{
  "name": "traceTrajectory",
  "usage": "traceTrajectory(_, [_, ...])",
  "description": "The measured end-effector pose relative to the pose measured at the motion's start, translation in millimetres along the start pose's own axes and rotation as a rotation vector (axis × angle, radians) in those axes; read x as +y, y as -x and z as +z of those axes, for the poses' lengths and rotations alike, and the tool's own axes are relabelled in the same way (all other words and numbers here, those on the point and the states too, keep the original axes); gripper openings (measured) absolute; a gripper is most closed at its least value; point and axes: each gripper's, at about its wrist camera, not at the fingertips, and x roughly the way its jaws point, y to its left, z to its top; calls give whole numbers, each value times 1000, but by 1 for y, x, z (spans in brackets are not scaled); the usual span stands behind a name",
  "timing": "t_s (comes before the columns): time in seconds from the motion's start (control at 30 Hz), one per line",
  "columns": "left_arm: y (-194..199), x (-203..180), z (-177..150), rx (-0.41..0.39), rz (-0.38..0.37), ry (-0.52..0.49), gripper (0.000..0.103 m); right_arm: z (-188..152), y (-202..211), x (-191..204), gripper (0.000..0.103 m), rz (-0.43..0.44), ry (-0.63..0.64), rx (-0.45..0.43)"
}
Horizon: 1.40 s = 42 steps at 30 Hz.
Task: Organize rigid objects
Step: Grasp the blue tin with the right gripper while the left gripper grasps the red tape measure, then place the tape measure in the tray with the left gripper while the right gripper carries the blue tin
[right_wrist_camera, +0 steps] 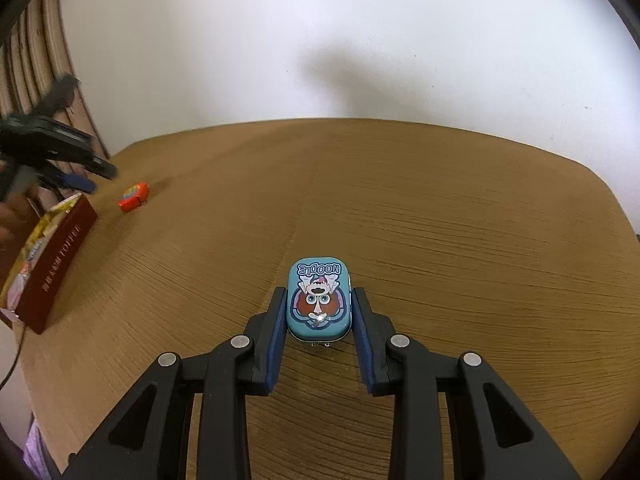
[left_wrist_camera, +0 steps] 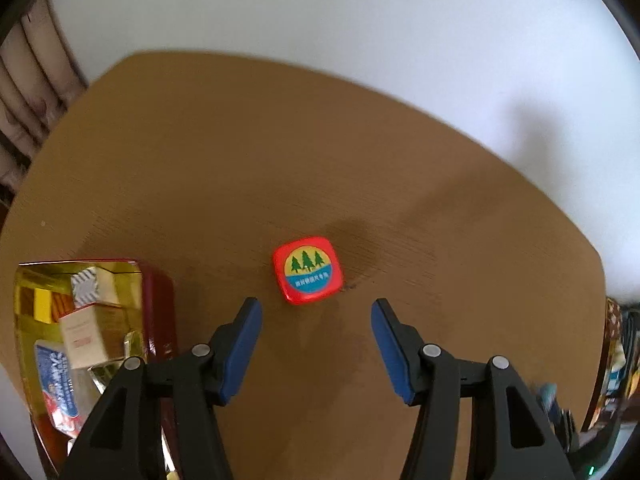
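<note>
Two grippers fill the near edge of our views. Nearest in the right wrist view, our right gripper (right_wrist_camera: 319, 300) has its blue pads closed against both long sides of a small teal tin (right_wrist_camera: 319, 299) printed NOODLE, which sits on the wooden table (right_wrist_camera: 440, 220) between the fingertips at about six o'clock of centre. In the left wrist view, our left gripper (left_wrist_camera: 316, 308) points steeply down with its jaws standing wide apart and nothing between them; the pads touch nothing. Just beyond its fingertips, near the twelve o'clock gap between them, a red square tin (left_wrist_camera: 307, 275) with three green trees on a yellow and blue disc lies flat on the table, clear of both pads. At about nine o'clock from that gripper we see a dark red toffee box (left_wrist_camera: 158, 308), open on top, its gold lining holding several small packets (left_wrist_camera: 90, 332). From the right wrist view the same box lies at nine o'clock, well apart from the teal tin, with the red tin just past its far end at ten o'clock and the left gripper blurred above it. Farthest off, a white wall (right_wrist_camera: 360, 40) rises behind the table at twelve o'clock.
</note>
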Motion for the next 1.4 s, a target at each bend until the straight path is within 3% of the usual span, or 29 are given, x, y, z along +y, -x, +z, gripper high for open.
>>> traceTrajectory(0.3, [-33, -1, 16, 52, 13, 68, 58, -1, 10, -7, 30, 52, -4, -10])
traceTrajectory(0.43, [-55, 1, 14, 109, -22, 137, 58, 1, 3, 0, 30, 57, -12, -11])
traceTrajectory(0.53, [-54, -2, 12, 80, -12, 120, 55, -1, 14, -13, 30, 55, -13, -7])
traceTrajectory(0.57, [-52, -5, 8, 68, -7, 111, 48, -1, 14, -13, 30, 54, -12, -4])
traceTrajectory(0.67, [-45, -3, -1, 47, -12, 91, 48, 0, 14, -13, 30, 45, -13, 6])
traceTrajectory(0.77, [-27, -9, -23, 18, -52, 61, 48, 2, 8, -10, 30, 36, -15, 22])
traceTrajectory(0.97, [47, -9, -82, -80, -151, -25, 48, 5, -2, -9, 30, 25, -6, 75])
traceTrajectory(1.13, [101, 31, -125, -121, -213, 20, 48, 6, -5, -9, 32, 19, -3, 94])
traceTrajectory(1.2, [110, 52, -125, -138, -198, 32, 48, 7, -6, -7, 38, 29, 6, 101])
traceTrajectory(1.27, [123, 82, -133, -146, -198, 69, 48, 6, -8, -1, 53, 39, 33, 110])
traceTrajectory(1.4, [131, 126, -140, -143, -166, 129, 48, 8, -13, 13, 54, -22, 106, 142])
